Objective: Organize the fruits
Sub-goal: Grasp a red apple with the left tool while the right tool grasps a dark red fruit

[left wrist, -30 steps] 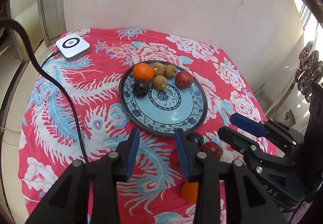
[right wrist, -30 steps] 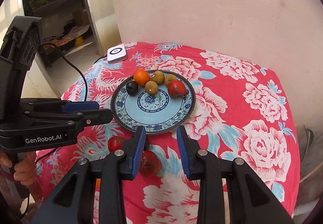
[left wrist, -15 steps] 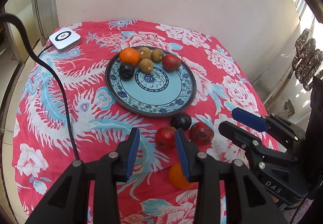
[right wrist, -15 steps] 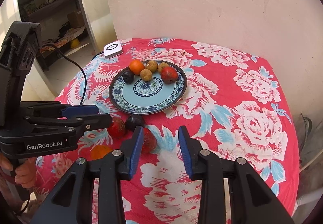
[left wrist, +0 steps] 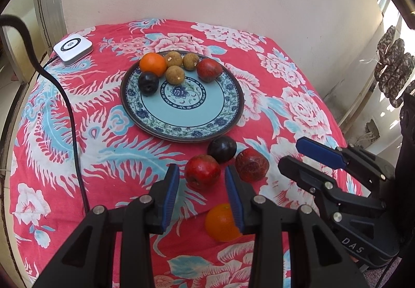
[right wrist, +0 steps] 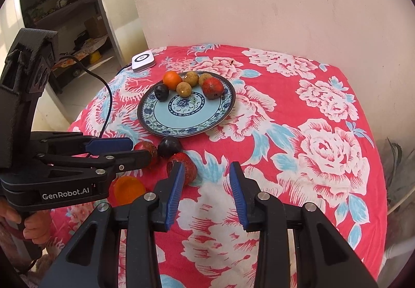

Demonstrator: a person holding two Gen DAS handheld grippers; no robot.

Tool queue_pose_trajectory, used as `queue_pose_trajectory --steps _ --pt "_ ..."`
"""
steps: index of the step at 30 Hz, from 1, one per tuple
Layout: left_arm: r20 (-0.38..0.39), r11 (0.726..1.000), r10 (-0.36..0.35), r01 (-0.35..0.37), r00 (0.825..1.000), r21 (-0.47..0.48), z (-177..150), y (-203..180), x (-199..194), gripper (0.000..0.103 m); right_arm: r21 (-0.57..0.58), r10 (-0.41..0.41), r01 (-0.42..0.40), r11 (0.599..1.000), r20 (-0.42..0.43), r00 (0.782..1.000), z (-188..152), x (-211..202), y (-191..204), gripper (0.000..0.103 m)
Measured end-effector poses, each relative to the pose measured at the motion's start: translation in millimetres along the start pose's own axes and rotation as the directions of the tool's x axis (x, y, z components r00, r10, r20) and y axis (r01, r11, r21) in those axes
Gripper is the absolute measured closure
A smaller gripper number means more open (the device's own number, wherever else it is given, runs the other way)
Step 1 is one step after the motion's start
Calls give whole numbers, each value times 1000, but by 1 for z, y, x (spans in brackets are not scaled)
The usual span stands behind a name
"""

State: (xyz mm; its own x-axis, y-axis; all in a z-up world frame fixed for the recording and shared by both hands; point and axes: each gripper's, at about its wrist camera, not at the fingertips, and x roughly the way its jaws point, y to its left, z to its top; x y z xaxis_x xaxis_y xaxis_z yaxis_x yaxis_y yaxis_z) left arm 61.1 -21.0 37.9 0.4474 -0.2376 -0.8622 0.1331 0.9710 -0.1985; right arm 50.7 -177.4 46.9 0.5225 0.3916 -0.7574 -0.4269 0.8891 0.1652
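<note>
A round table under a red floral tablecloth (left wrist: 77,132) carries a blue patterned plate (left wrist: 223,117) with six fruits grouped at its far side. Four stay loose just before its near rim: a dark plum (left wrist: 222,149), two red fruits and an orange (left wrist: 220,223). The left gripper (left wrist: 202,189), jaws wide and empty, frames the nearer red fruit (left wrist: 202,171); the next move should be straight down, closing gently (its neighbours sit close). The right gripper (right wrist: 207,184) hangs equally open, holding nothing.
</note>
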Motion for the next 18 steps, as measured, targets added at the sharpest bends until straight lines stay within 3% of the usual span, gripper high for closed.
queue_pose_trajectory --steps 18 --pt "3 999 41 -41 999 30 -3 -3 13 65 8 15 -15 1000 -13 1000 -4 6 -1 66"
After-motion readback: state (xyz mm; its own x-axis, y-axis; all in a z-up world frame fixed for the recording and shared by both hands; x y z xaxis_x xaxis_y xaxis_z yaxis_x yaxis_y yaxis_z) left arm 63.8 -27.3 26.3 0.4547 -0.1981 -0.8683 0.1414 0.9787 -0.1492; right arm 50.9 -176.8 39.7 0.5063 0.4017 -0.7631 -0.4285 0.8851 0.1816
